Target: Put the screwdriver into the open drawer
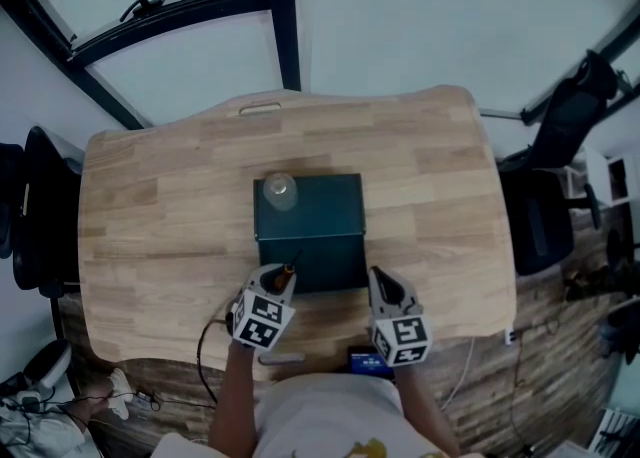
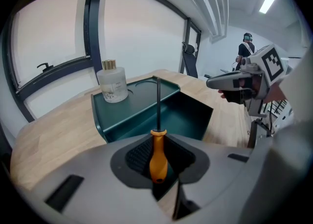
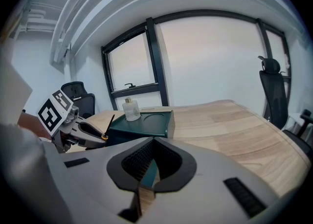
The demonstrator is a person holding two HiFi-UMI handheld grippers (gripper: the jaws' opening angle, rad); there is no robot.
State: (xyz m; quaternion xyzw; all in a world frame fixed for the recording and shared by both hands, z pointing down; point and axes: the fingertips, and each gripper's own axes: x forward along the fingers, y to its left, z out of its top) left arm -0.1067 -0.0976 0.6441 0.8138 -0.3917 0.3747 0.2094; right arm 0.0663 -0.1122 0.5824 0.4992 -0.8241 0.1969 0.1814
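A dark green drawer box [image 1: 320, 208] stands mid-table, its drawer [image 1: 315, 261] pulled out toward me. My left gripper [image 1: 278, 286] hovers at the drawer's front left corner, shut on the screwdriver [image 1: 289, 270]. In the left gripper view the orange handle [image 2: 158, 157] sits between the pads and the black shaft [image 2: 157, 103] points up over the open drawer [image 2: 188, 115]. My right gripper [image 1: 385, 291] is at the drawer's front right, shut with nothing in it [image 3: 149, 167]. The right gripper view shows the left gripper [image 3: 85, 132] with the screwdriver [image 3: 108, 125] beside the box [image 3: 146, 123].
A small glass bottle [image 1: 280, 189] with a gold cap [image 2: 108, 64] stands on the box's top, back left. Black office chairs stand left [image 1: 40, 206] and right [image 1: 545, 216] of the wooden table [image 1: 150, 216]. A cable [image 1: 205, 346] hangs at the front edge.
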